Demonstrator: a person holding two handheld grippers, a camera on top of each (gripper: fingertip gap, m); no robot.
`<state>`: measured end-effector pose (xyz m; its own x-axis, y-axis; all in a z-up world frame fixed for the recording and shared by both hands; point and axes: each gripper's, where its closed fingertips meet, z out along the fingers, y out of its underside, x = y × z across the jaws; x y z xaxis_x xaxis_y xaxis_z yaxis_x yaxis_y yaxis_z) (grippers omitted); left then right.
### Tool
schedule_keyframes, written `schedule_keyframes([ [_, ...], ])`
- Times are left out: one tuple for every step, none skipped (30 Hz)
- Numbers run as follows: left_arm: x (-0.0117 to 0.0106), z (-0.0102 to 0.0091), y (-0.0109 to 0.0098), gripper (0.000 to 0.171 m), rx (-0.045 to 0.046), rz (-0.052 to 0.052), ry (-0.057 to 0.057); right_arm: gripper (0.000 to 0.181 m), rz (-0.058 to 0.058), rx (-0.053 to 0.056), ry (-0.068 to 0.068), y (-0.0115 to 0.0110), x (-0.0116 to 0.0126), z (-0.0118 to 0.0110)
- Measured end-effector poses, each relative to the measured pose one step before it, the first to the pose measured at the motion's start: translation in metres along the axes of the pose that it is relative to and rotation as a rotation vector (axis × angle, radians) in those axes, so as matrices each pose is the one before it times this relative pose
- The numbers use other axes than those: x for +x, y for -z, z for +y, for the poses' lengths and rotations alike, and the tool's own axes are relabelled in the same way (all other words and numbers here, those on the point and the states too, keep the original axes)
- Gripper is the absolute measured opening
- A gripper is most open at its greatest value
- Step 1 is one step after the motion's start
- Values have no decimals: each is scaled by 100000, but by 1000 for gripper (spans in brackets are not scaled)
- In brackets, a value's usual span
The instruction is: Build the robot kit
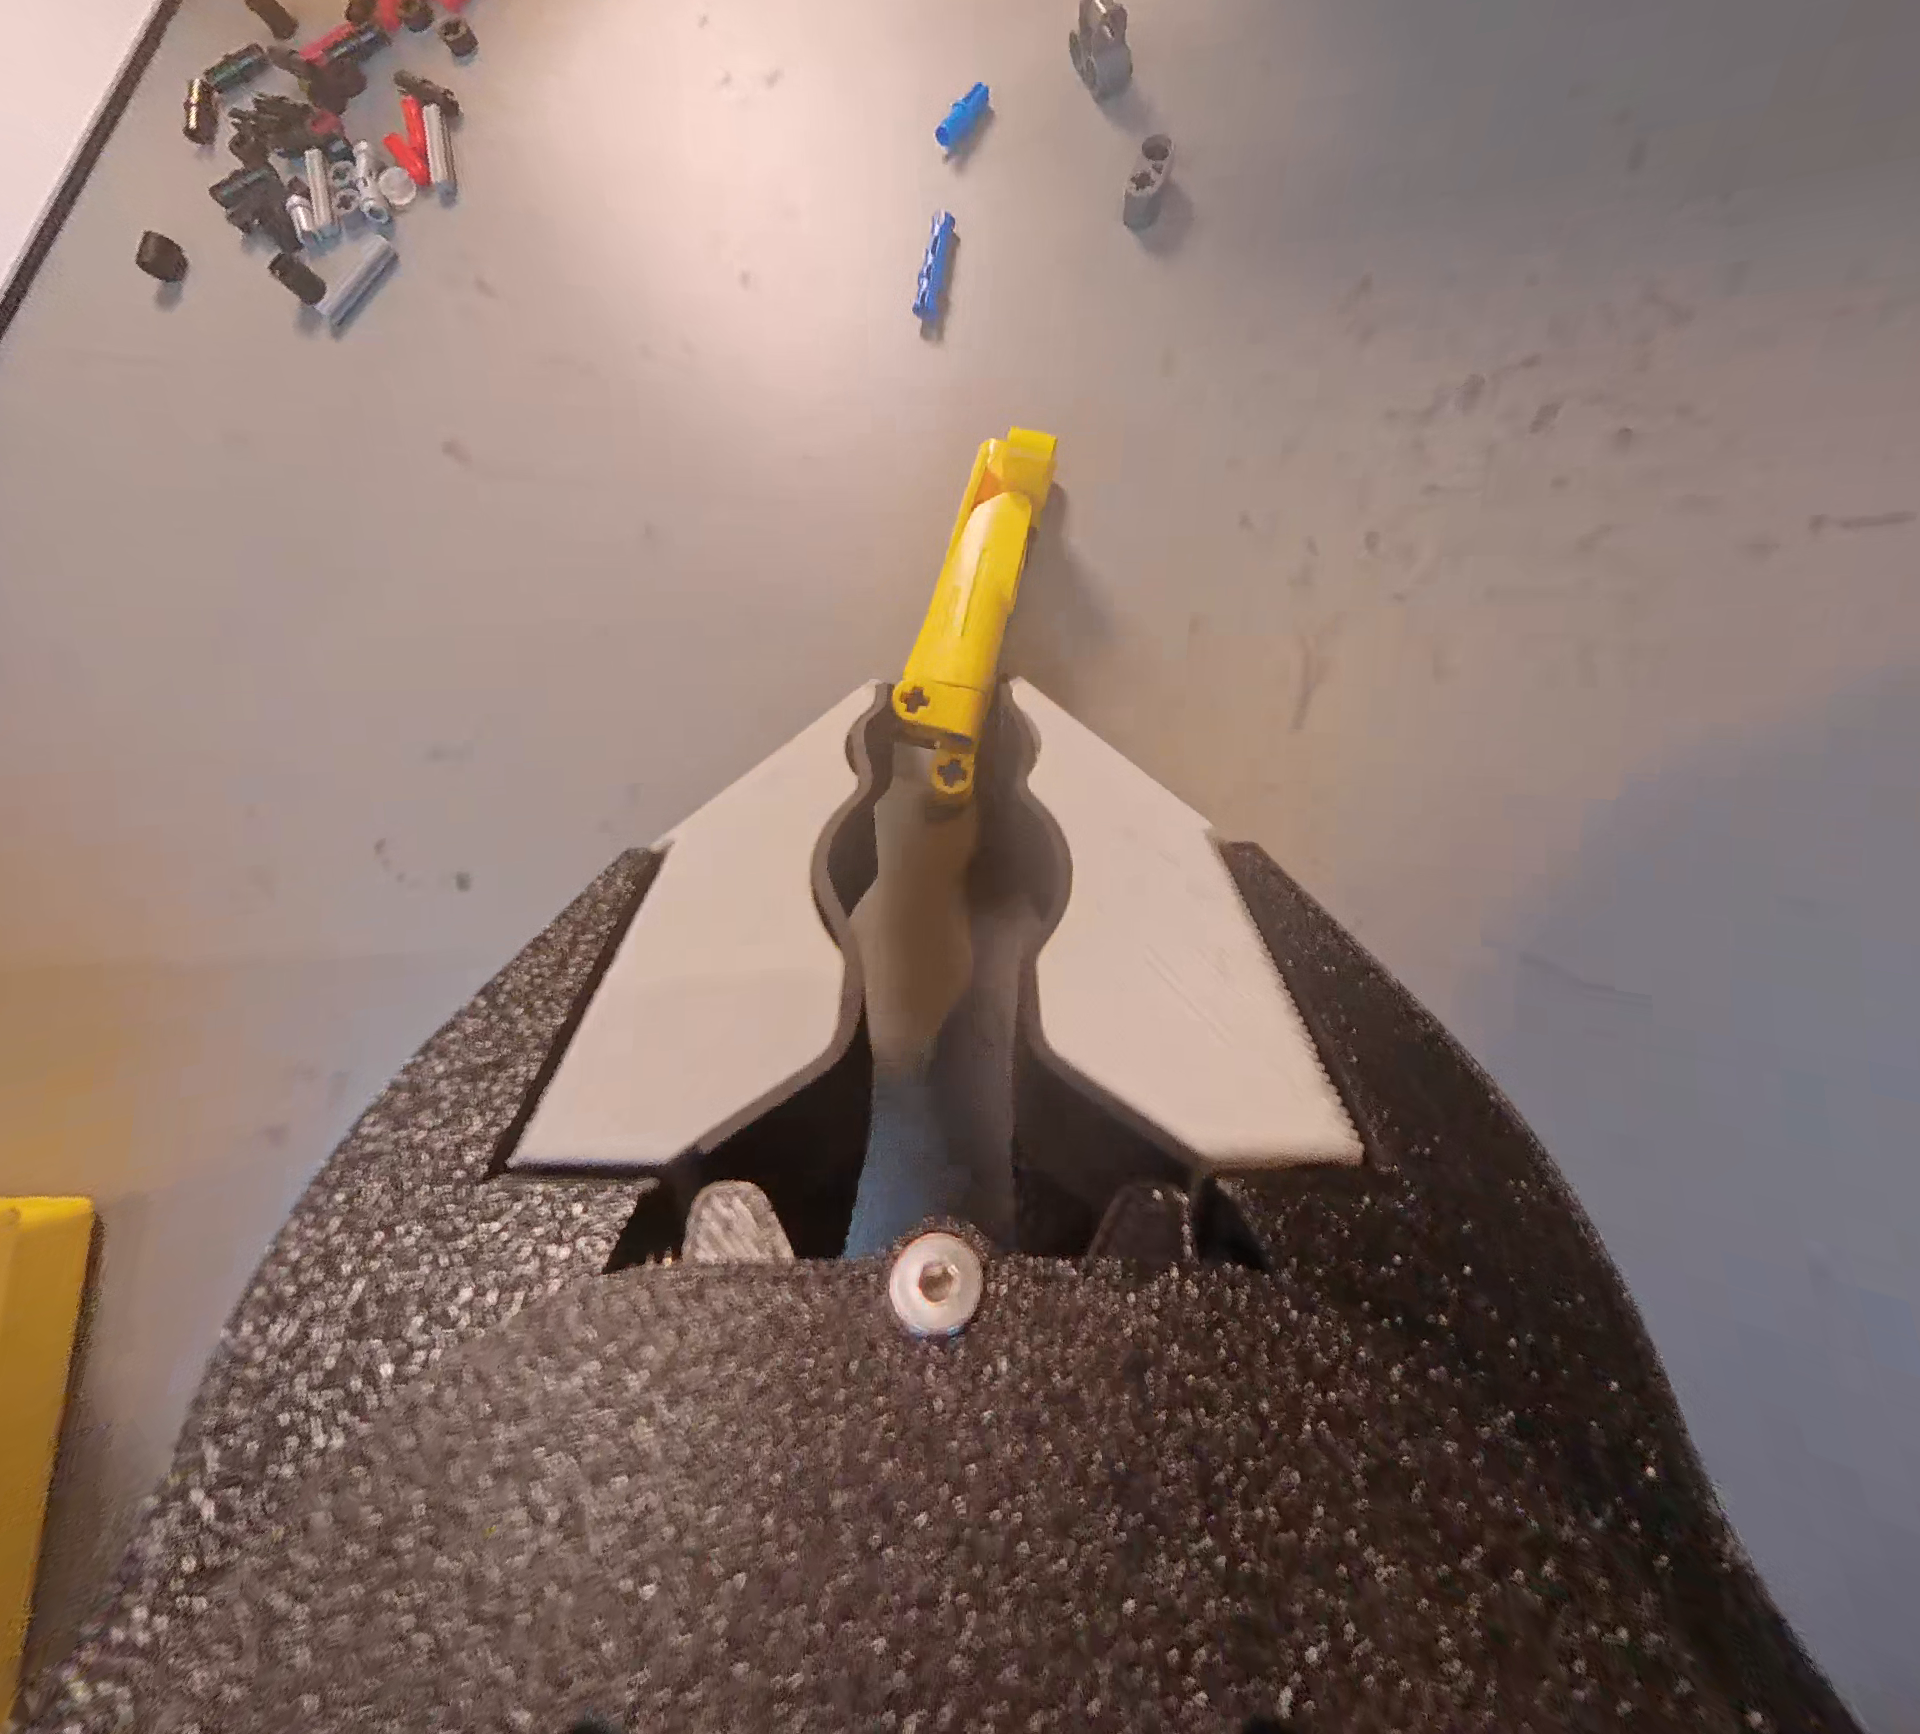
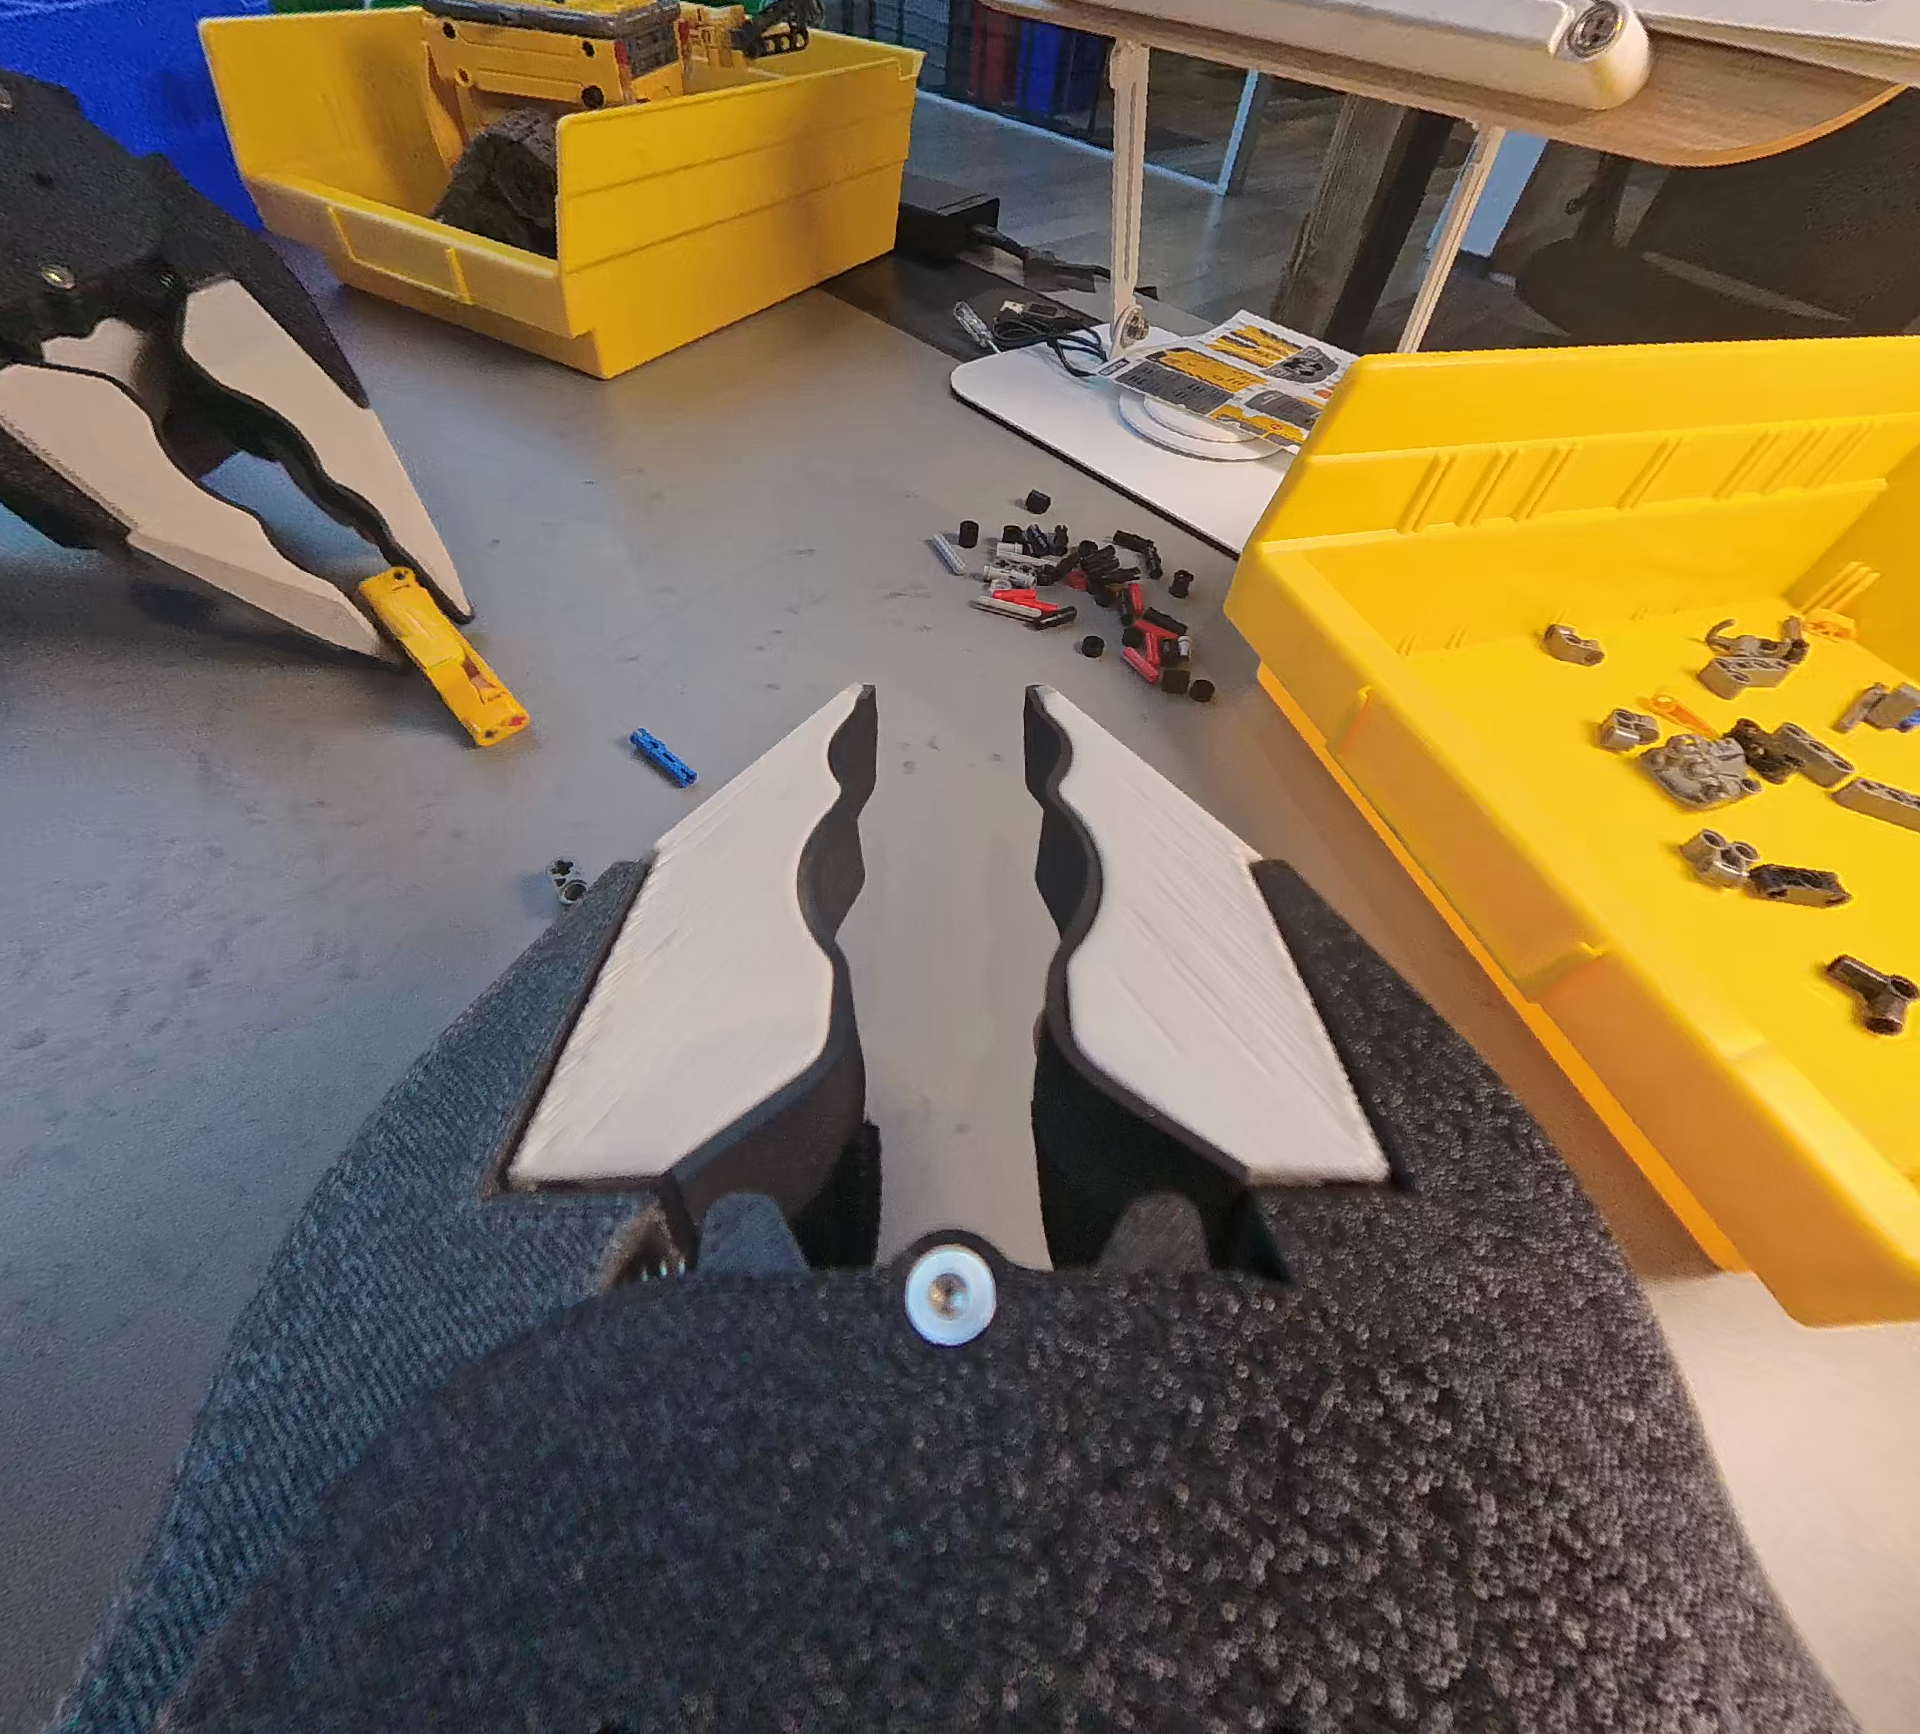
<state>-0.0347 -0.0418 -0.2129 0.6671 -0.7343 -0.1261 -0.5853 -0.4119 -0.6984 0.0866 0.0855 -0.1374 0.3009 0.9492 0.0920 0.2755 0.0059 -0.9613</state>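
My left gripper (image 1: 940,708) is shut on the near end of a long yellow toy-brick piece (image 1: 982,588), whose far end rests on the grey table. The same gripper (image 2: 421,635) and yellow piece (image 2: 447,658) show at the left of the right wrist view. My right gripper (image 2: 948,697) is open and empty, low over the table. A blue pin (image 2: 663,757) lies just left of its fingertips; a small grey connector (image 2: 566,880) lies beside its left finger. In the left wrist view, two blue pins (image 1: 935,263) (image 1: 963,115) lie ahead of the yellow piece.
A pile of small black, red and grey pins (image 2: 1091,593) (image 1: 332,115) lies on the table. A yellow bin (image 2: 1455,853) with several grey parts stands at right. Another yellow bin (image 2: 675,230) holds a yellow toy vehicle. An instruction-booklet stand (image 2: 1143,427) is behind. Grey connectors (image 1: 1101,37) (image 1: 1148,183) lie far right. About 20 cm separates my left fingertips from my right. The blue pin (image 2: 663,757) is about 9 cm from my left fingertips. It turns up in the left wrist view (image 1: 926,271) as well. From the right gripper's tips to the small grey connector (image 2: 566,880) is close to 10 cm. It is also in sight in the left wrist view (image 1: 1146,158).
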Motion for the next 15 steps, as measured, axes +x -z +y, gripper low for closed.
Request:
schedule_keyframes([
  [-110, 415, 400, 18, -911, -360, -274, 28, -127, -93, 77, 10, -22, 13],
  [-122, 500, 451, 18, -576, 18, 267, 28, -53, -89, 188, 27, -19, 5],
  [-150, 551, 494, 18, -192, 211, 506, 28, 43, -80, 255, 36, -8, 16],
  [-174, 570, 511, 18, 116, 202, 748, 28, 110, -47, 195, 40, 20, 5],
  [-251, 567, 490, 18, 192, -54, 1292, 28, 17, -30, 24, 8, 17, 7],
  [-329, 517, 448, 18, 95, -393, 1711, 28, -99, -95, -188, -18, 7, 20],
  [-390, 453, 384, 18, -96, -873, 1379, 28, -129, -184, -296, -41, -4, 56],
  [-407, 381, 325, 18, -358, -1278, 679, 28, -171, -307, -135, -53, -27, 65],
  [-379, 318, 280, 19, -671, -1309, 128, 28, -72, -342, 145, -54, -36, 54],
  [-382, 289, 238, 19, -953, -1536, -157, 28, 13, -284, 366, -36, -43, 48],
  [-377, 266, 208, 19, -1084, -1653, -252, 28, 68, -169, 463, -15, -40, 18],
  [-340, 265, 188, 19, -1044, -1417, -92, 28, 100, -22, 434, -4, -31, -7],
  [-316, 258, 180, 20, -854, -1174, 304, 28, 133, -10, 309, 10, -9, -12],
  [-308, 236, 165, 21, -650, -1167, 537, 28, 52, -75, 144, 0, -6, 17],
  [-286, 217, 162, 21, -455, -1175, 513, 28, -12, -90, -41, -6, -9, 19],
])
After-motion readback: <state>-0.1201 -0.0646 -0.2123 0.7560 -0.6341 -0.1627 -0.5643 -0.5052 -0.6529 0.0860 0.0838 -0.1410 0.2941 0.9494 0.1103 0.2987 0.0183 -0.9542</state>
